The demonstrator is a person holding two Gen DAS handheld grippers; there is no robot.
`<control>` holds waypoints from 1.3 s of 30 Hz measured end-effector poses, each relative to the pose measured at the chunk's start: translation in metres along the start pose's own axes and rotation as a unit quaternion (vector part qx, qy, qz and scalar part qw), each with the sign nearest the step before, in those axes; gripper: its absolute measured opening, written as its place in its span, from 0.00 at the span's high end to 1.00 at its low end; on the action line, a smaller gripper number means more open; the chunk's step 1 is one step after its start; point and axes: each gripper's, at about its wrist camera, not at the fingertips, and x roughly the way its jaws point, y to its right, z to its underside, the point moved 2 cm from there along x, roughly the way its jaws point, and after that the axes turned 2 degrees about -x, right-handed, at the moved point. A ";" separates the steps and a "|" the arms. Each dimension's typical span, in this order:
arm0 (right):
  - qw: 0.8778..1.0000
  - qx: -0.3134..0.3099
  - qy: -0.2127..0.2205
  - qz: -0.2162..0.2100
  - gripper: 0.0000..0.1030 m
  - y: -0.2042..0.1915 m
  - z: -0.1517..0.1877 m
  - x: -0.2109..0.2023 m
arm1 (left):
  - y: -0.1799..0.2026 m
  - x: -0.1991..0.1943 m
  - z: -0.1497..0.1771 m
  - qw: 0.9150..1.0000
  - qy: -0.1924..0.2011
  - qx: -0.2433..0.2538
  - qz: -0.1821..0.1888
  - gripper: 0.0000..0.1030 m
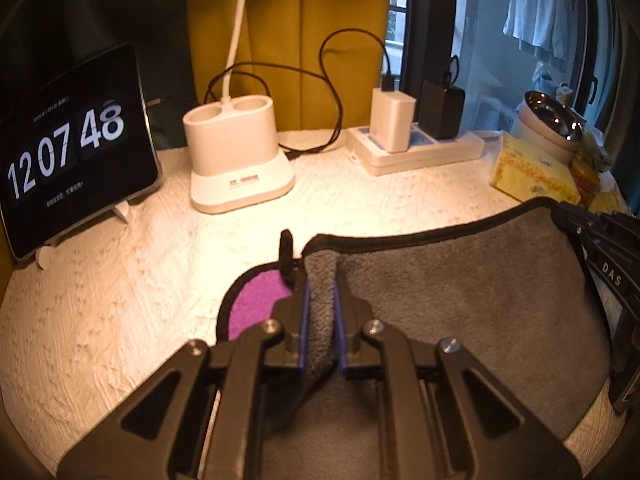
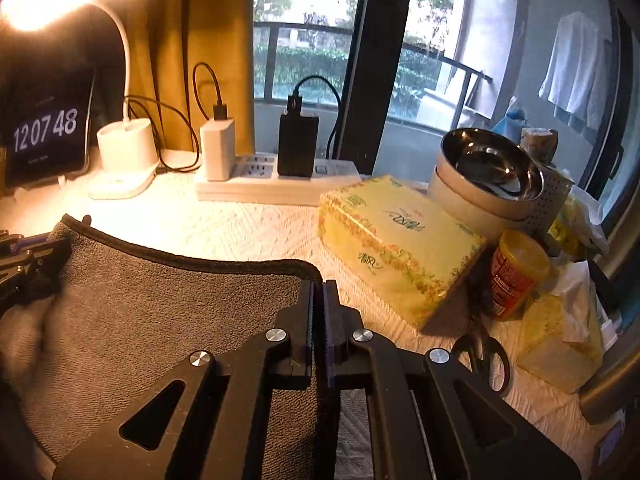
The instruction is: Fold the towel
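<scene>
Towel: a grey towel [image 1: 460, 304] with a dark bound hem lies on the white textured table cover [image 1: 120, 288], spread between the two grippers; its far hem [image 2: 180, 258] runs left to right across the table, and that is its long axis as seen here.
Towel underside: a purple face [image 1: 256, 304] shows at the left end, where the corner is turned up; a small dark hanging loop [image 1: 286, 252] stands up at that corner.
Left gripper: the left gripper [image 1: 320, 312] is closed on a bunched fold of the towel at its left end, grey cloth squeezed between the blue pads [image 1: 305, 312].
Right gripper: the right gripper [image 2: 318, 320] sits at the towel's far right corner, jaws drawn nearly together with the hem edge between them; grip on the cloth looks thin.
Towel relative to grippers: the cloth stretches from one gripper to the other, each seen at the edge of the other's view.
Beyond the right corner: a yellow tissue box [image 2: 396, 244] lies near, apart from the towel; scissors [image 2: 486, 354] and a yellow-lidded jar [image 2: 516, 274] are beside it, and a steel bowl [image 2: 490, 172] behind.
Back of the table: a power strip [image 1: 416, 148] with two chargers, a white lamp base [image 1: 236, 156], and a tablet clock [image 1: 68, 148] reading 12 07 48.
</scene>
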 end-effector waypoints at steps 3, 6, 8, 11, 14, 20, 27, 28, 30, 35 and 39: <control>1.000 -0.003 -0.024 0.000 0.95 -0.001 0.000 0.010 | -0.003 0.002 0.000 1.000 -0.003 -0.011 -0.001 0.87; 0.999 -0.002 -0.034 0.000 0.95 0.000 0.001 0.013 | -0.005 0.003 0.001 1.000 -0.009 -0.016 -0.011 0.77; 0.999 -0.002 -0.043 -0.003 0.95 0.000 0.001 0.016 | -0.007 0.005 0.002 1.000 -0.016 -0.022 -0.011 0.71; 0.999 -0.002 -0.052 -0.011 0.89 0.000 0.002 0.020 | -0.009 0.004 0.004 0.999 -0.018 -0.031 -0.011 0.48; 0.998 0.000 -0.055 -0.012 0.74 0.001 0.002 0.021 | -0.011 -0.001 0.003 0.999 -0.014 -0.036 -0.009 0.32; 0.999 0.015 -0.044 -0.008 0.71 0.006 0.002 0.012 | -0.011 -0.013 0.005 0.999 -0.011 -0.037 -0.007 0.28; 1.000 0.010 -0.028 -0.004 0.71 0.005 0.000 -0.009 | -0.015 -0.034 0.004 0.999 0.008 -0.041 -0.010 0.28; 1.000 0.010 -0.027 -0.004 0.71 0.005 0.000 -0.012 | -0.015 -0.037 0.004 0.999 0.011 -0.040 -0.010 0.27; 1.000 0.010 -0.024 -0.005 0.71 0.004 0.000 -0.018 | -0.015 -0.043 0.005 0.999 0.013 -0.040 -0.008 0.27; 1.000 0.013 -0.017 -0.008 0.71 0.001 0.000 -0.032 | -0.014 -0.058 0.008 0.999 0.019 -0.040 -0.005 0.27; 1.000 0.011 -0.009 -0.009 0.71 -0.001 0.002 -0.047 | -0.015 -0.072 0.010 0.999 0.028 -0.043 -0.004 0.27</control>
